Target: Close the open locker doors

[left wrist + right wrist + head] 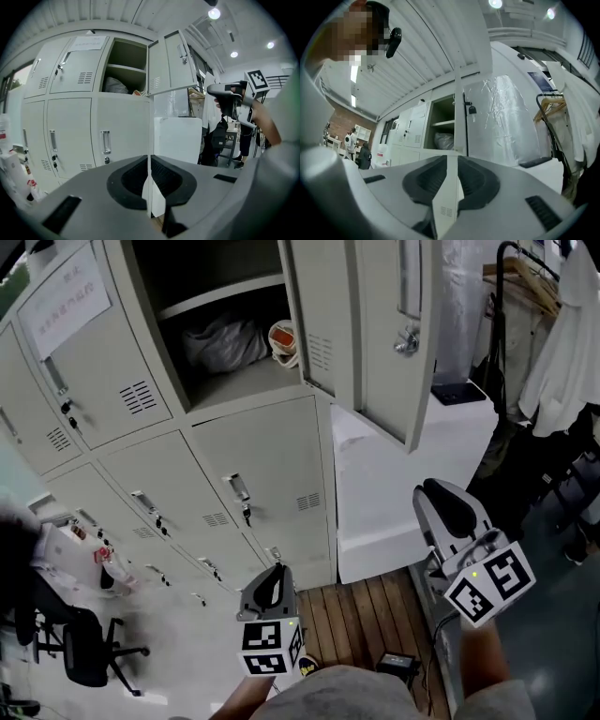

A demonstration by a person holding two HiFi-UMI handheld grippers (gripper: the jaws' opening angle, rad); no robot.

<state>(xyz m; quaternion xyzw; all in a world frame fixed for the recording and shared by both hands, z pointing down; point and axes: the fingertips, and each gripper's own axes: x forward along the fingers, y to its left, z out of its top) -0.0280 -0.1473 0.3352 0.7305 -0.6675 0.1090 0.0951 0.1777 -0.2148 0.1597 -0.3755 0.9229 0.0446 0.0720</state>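
A bank of pale grey lockers (253, 474) fills the head view. One upper compartment (220, 296) stands open, with a grey bag (217, 343) and an orange-and-white item (284, 341) on its lower shelf. Its door (398, 334) is swung out to the right, handle and lock facing me. My left gripper (272, 589) is low, in front of the closed lower lockers, jaws together and empty (150, 161). My right gripper (452, 510) is raised below the open door, apart from it; its jaws (452, 161) stand slightly apart with nothing between them, and the door's edge (459, 117) shows beyond.
A white plastic-wrapped block (412, 493) stands right of the lockers, under the open door. A clothes rack with hangers and garments (548, 324) is at far right. An office chair (80, 643) is at lower left. A black adapter (398, 664) lies on the wooden floor (366, 610).
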